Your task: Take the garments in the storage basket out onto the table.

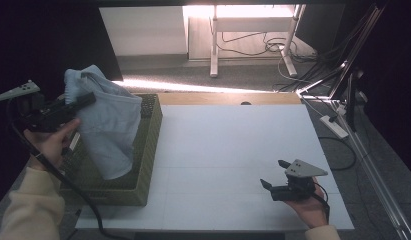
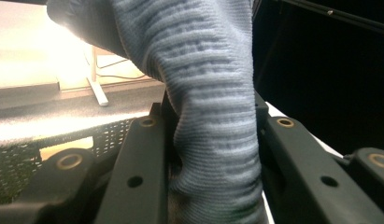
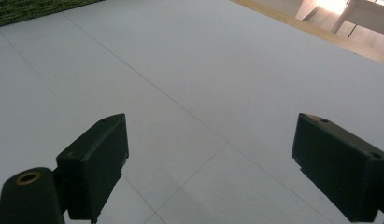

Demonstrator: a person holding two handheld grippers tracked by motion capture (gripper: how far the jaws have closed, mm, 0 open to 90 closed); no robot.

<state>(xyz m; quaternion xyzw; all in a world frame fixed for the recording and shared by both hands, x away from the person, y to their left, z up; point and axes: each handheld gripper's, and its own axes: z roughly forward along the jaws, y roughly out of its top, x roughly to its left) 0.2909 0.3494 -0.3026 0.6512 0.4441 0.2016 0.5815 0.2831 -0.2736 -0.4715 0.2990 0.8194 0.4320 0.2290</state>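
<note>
I am clamping my left hand-held gripper (image 1: 85, 100) on a bunched fold of a pale blue knitted cloth (image 1: 107, 131), its jaws pressing the ribbed fabric from both sides, as the left gripper view shows close up (image 2: 213, 140). My left hand (image 1: 50, 142) is gripping the tool from beneath, forearm in a cream sleeve (image 1: 28, 212) coming up from the lower left, the gripper pointing level toward the right. The cloth is hanging from the jaws, draping down into an olive woven basket (image 1: 148, 150) that is sitting on the left part of the white bench (image 1: 228, 150). My right hand-held gripper (image 1: 274, 174) is lying low near the bench's near right corner, jaws standing wide apart with nothing between them, my right hand (image 1: 310, 207) cupping it from behind.
</note>
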